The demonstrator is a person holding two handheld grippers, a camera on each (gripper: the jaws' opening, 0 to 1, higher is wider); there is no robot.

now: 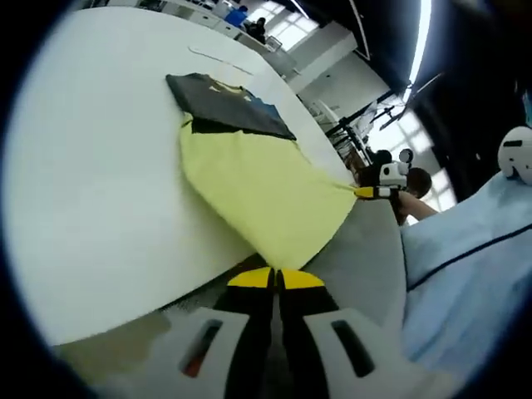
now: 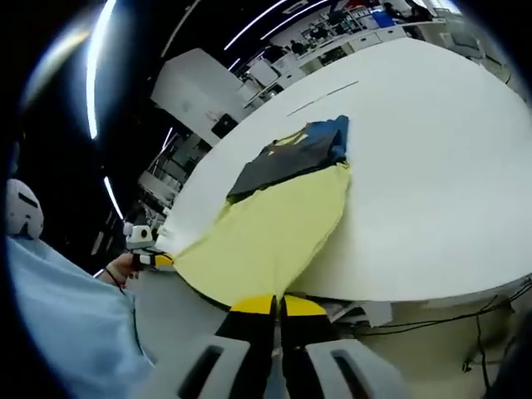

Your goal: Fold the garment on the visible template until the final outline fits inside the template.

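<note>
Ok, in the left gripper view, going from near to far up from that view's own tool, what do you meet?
Left tool, shut on the corner of the yellow cloth → dark garment lying on the cloth's far end → bare white table → a thin line on the table → windows at the back.

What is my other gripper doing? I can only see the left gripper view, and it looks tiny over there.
Observer: In the right gripper view, the right gripper is shut on the hem of the yellow garment, just off the table's edge.
Operator: What's under the table?
Observer: Cables hang below the rim of the white table.
Operator: Can that view see my gripper?
Observer: Yes. The left gripper pinches the garment's far corner, with a hand right behind it.
</note>
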